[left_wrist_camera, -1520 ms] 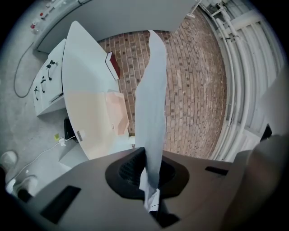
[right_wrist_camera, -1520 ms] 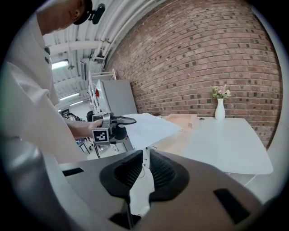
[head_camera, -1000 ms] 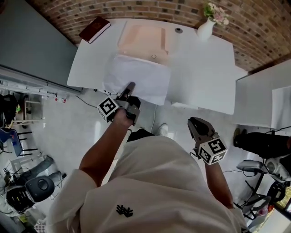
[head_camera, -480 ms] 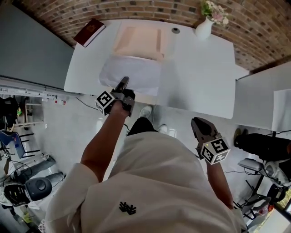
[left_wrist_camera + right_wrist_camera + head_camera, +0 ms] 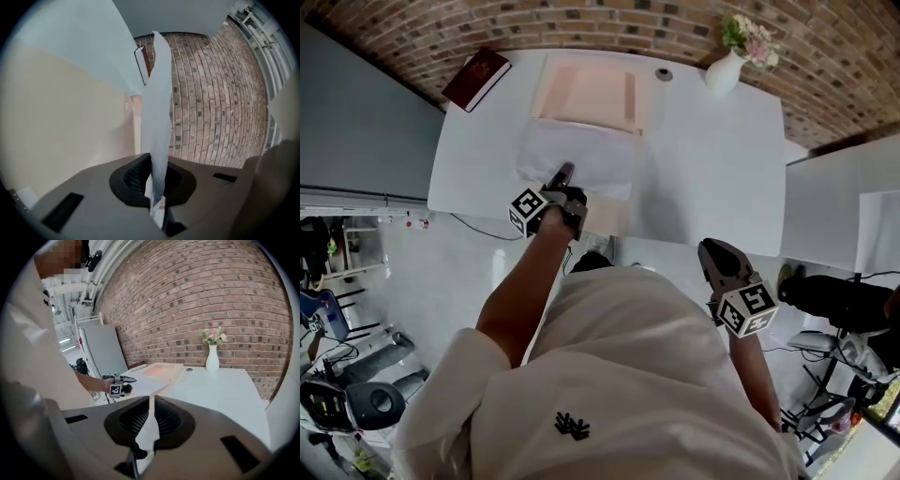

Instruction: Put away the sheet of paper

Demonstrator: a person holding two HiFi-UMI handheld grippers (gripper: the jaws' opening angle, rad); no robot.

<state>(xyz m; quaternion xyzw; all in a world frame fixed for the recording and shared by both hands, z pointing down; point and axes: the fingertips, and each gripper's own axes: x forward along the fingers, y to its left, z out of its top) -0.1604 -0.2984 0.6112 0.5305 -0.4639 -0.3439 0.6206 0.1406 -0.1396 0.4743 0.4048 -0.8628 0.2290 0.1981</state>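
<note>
A white sheet of paper [image 5: 581, 155] lies on the white table [image 5: 712, 159], its far edge over the near edge of a pink folder [image 5: 586, 92]. My left gripper [image 5: 564, 174] is shut on the sheet's near edge. In the left gripper view the sheet [image 5: 157, 117] stands edge-on, pinched between the jaws of the left gripper [image 5: 157, 180]. My right gripper [image 5: 711, 251] hangs off the table's front edge by the person's right side. Its jaws [image 5: 151, 416] are shut with nothing in them. From there the left gripper [image 5: 123, 379] and the sheet [image 5: 146, 386] show ahead.
A red book [image 5: 476, 77] lies at the table's far left corner. A white vase with flowers [image 5: 727, 64] stands at the far right, with a small round thing [image 5: 664, 74] beside the folder. A brick wall [image 5: 609, 23] runs behind. A second white table [image 5: 834, 211] stands to the right.
The left gripper has pushed the sheet away from the table's front edge, toward the pink folder. The right gripper has stayed low at the person's side.
</note>
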